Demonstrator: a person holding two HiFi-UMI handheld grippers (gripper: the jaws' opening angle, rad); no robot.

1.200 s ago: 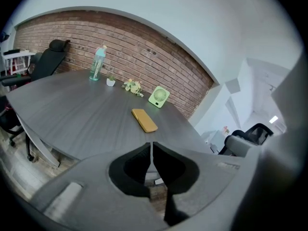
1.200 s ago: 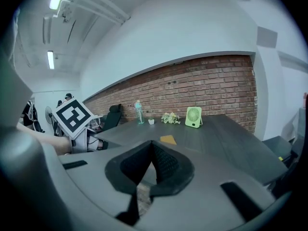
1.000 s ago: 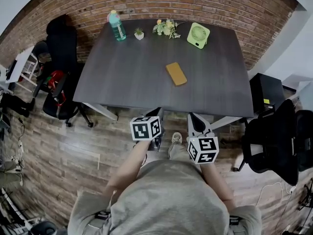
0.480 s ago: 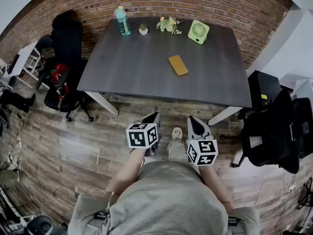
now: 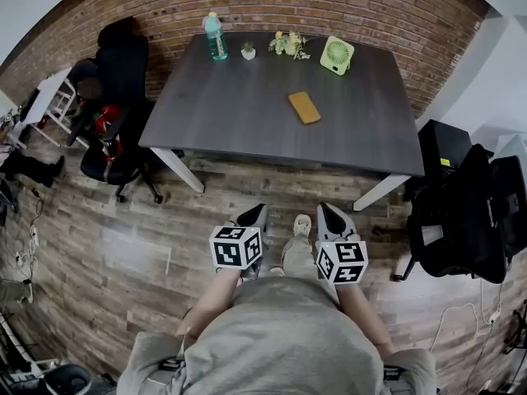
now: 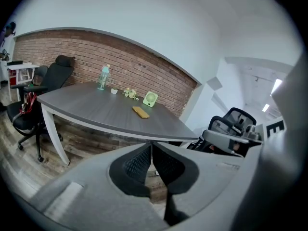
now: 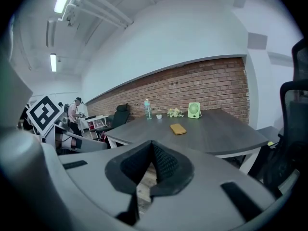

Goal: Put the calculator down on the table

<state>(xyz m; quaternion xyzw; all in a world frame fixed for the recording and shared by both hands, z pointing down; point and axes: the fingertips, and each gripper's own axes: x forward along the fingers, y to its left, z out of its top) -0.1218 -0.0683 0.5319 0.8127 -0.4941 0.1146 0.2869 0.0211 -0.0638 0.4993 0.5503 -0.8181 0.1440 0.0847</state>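
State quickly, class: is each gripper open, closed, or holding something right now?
Left gripper: closed, holding nothing.
Right gripper: closed, holding nothing.

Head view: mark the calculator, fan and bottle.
calculator [image 5: 304,107], head view, middle of its top face.
fan [image 5: 337,56], head view, centre of the grille.
bottle [image 5: 216,39], head view, middle of its body.

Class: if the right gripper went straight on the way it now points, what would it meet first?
Probably the near edge of the dark table; nothing stands between it and the right gripper. Depth is unclear, so it might instead pass under to the floor.
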